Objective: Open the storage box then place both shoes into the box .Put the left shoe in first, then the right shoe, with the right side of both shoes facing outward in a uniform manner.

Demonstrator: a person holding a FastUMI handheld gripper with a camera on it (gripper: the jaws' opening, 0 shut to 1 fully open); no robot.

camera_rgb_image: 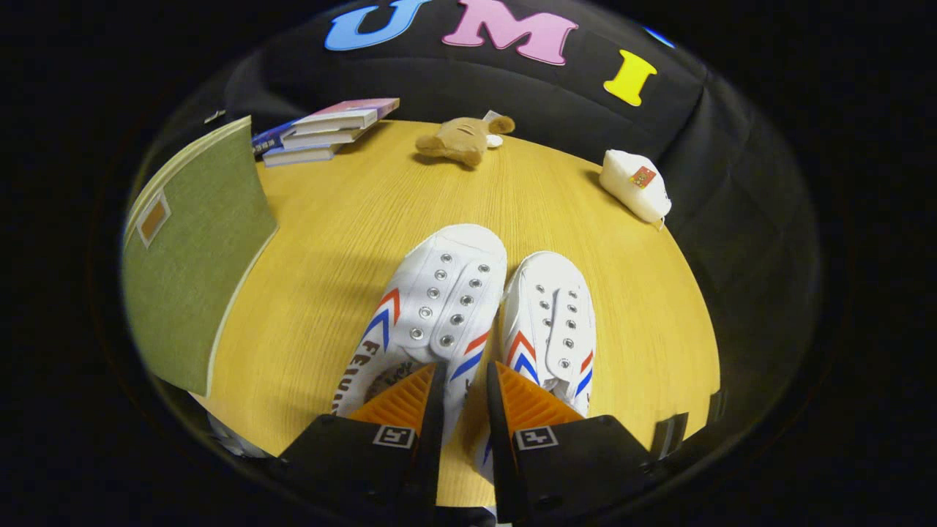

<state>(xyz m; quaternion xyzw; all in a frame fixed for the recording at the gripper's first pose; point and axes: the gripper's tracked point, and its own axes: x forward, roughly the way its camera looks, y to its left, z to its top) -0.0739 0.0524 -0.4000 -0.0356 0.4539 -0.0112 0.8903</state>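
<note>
The gripper (465,380) pinches the side wall of the left canvas shoe (432,307), eyeleted, chevron-striped, beside its twin (553,322).

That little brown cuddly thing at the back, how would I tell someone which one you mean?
On the round wooden table, look past the gripper, whose fingers straddle the side wall of the nearer white canvas shoe, to the far edge by the black cloth wall. The brown plush toy lies there between the stack of books and a white pouch, the only soft brown thing.
</note>
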